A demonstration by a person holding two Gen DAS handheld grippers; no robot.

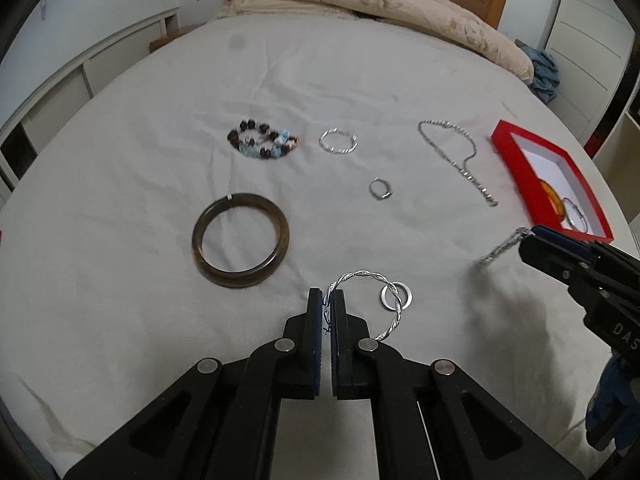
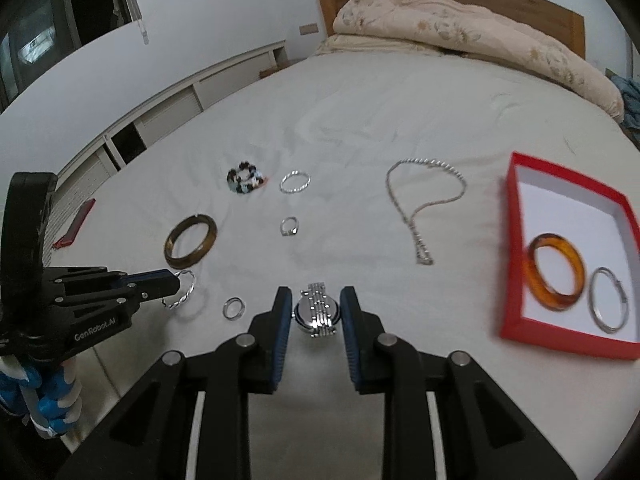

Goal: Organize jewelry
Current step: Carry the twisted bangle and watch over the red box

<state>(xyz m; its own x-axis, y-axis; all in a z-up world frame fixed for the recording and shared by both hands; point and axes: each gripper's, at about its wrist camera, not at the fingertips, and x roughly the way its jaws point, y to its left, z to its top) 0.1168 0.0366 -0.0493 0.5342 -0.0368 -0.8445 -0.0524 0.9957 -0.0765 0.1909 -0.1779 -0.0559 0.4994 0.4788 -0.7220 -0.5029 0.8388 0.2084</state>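
Note:
My left gripper [image 1: 327,298] is shut on a twisted silver bangle [image 1: 372,300], also in the right wrist view [image 2: 184,290]. My right gripper [image 2: 316,300] is shut on a silver watch [image 2: 318,312], whose band hangs from it in the left wrist view [image 1: 500,248]. A red box [image 2: 516,240] at right holds an amber bangle [image 2: 554,272] and a silver hoop [image 2: 608,304]. On the sheet lie a dark bangle [image 1: 240,240], a bead bracelet [image 1: 262,144], a silver chain [image 1: 460,156], a thin silver bangle [image 1: 338,141] and two rings [image 1: 380,189] [image 1: 396,297].
The jewelry lies on a white bed sheet [image 1: 120,168]. A folded beige quilt [image 1: 380,0] lies at the headboard. White cabinets [image 2: 160,120] run along the left side. A red flat object [image 2: 76,224] lies at the bed's left edge.

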